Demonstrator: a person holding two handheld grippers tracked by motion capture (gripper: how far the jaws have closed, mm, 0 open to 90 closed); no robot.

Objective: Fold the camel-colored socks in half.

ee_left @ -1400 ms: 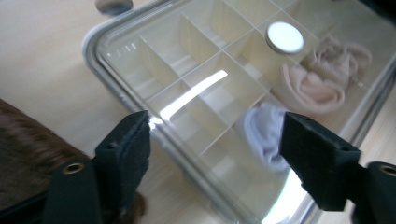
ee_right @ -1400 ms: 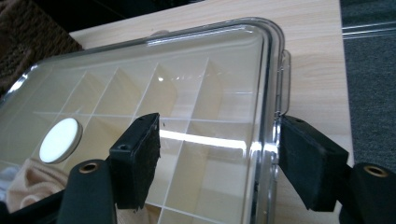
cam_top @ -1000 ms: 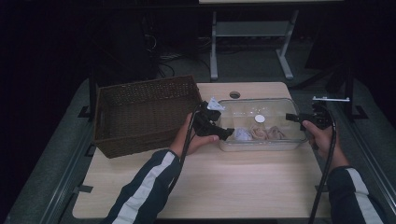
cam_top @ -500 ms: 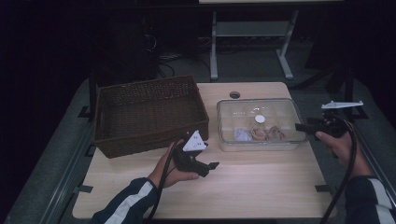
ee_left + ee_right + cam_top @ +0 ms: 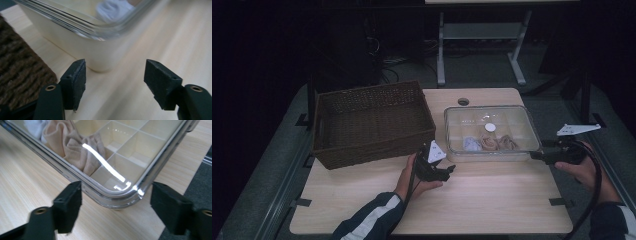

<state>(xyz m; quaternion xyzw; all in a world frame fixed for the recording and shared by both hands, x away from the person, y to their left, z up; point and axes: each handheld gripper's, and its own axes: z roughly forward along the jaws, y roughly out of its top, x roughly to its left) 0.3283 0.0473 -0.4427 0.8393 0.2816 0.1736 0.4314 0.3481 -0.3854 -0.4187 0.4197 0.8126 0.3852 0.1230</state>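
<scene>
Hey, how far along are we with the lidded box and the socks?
Done: nothing visibly; the wicker basket looks empty. In hand: both tongs, left and right, are open at the near corners of the clear-lidded box. Left: the lid is on, with the rolled socks under it.

Tabletop: free room and obstructions

Front half of the tabletop [image 5: 492, 200] bare and passable edge to edge. Rear left blocked by the wicker basket [image 5: 372, 122]; rear right by the lidded clear box [image 5: 492, 131], near the right edge. A narrow lane of bare wood runs between basket and box to the rear edge.
</scene>
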